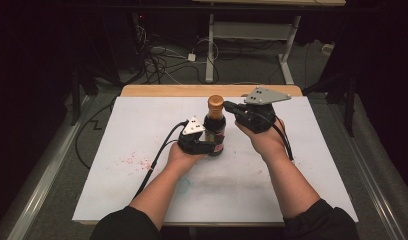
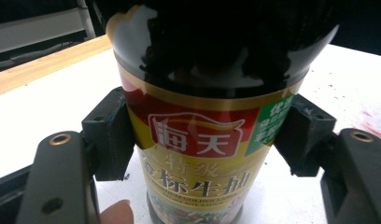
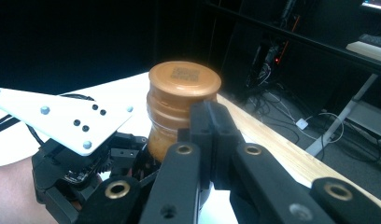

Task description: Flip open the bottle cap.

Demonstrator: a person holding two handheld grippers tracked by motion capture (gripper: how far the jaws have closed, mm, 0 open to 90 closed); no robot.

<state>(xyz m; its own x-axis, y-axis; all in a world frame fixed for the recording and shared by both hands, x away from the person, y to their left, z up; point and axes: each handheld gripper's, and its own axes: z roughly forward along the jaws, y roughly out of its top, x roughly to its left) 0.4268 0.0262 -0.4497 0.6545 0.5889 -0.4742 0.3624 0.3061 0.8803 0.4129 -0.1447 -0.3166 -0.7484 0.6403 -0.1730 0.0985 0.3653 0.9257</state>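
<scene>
Dark glass soy sauce bottle (image 1: pixel 215 131), red-and-yellow label, brown cap (image 3: pixel 184 100); stands upright near the middle of the white table (image 1: pixel 302 165). Left gripper (image 1: pixel 208 145): jaws clamped on the bottle's labelled body, one each side. Right gripper (image 1: pixel 230 106): jaws pressed together, tips beside the cap, gripping nothing.

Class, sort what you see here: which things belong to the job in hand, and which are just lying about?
In the job:
soy sauce bottle
its orange cap
left tongs, clamped on the bottle
right tongs, near the cap

Lying about:
red specks on the table
floor cables
</scene>
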